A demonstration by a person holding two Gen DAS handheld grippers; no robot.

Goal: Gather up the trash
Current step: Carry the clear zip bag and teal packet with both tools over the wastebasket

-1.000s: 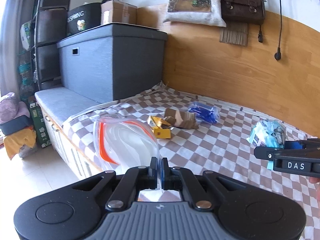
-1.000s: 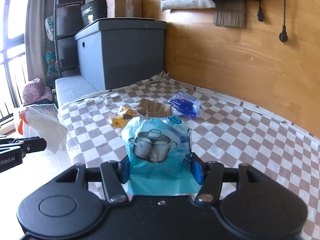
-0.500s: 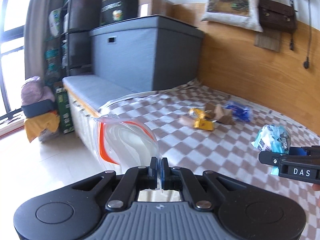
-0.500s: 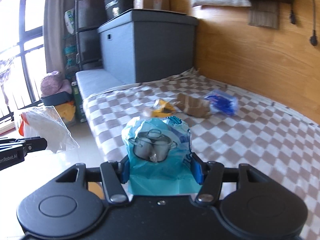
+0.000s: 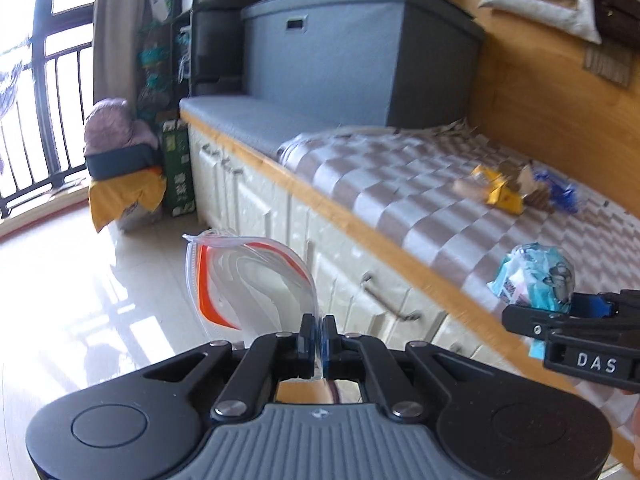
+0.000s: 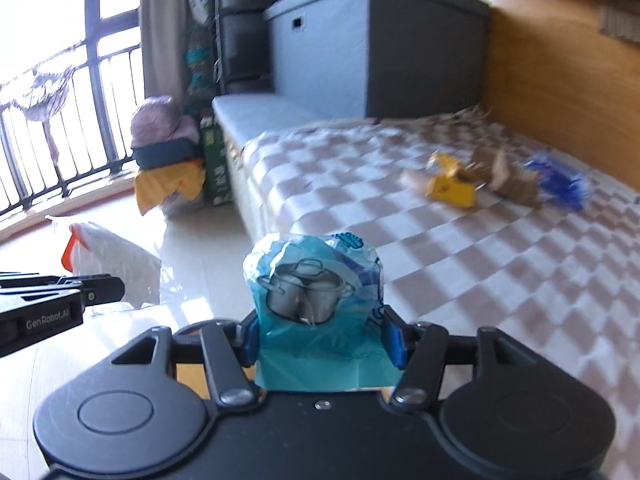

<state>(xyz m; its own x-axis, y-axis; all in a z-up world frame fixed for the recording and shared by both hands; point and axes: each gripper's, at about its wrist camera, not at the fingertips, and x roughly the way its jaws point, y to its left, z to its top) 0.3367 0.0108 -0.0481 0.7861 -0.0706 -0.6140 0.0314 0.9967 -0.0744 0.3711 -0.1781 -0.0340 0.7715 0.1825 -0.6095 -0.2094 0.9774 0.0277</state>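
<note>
Left hand-held gripper [image 5: 318, 340] pinches clear zip bag [image 5: 256, 280] edge. Right hand-held gripper [image 6: 320, 336] clamps teal wrapper [image 6: 316, 292]. Both hang over the floor [image 5: 80, 300].

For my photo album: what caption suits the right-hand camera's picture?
Right gripper holds a teal packet printed with pots, near a checkered bed.

bright window [image 6: 60, 60] daylight, floor [image 5: 80, 300] glare, motion blur, fisheye-bent edges

"DAS" shows white on the right gripper [image 5: 592, 322] at lower right; "GenRobot.AI" reads on the left gripper [image 6: 60, 300] at lower left.
</note>
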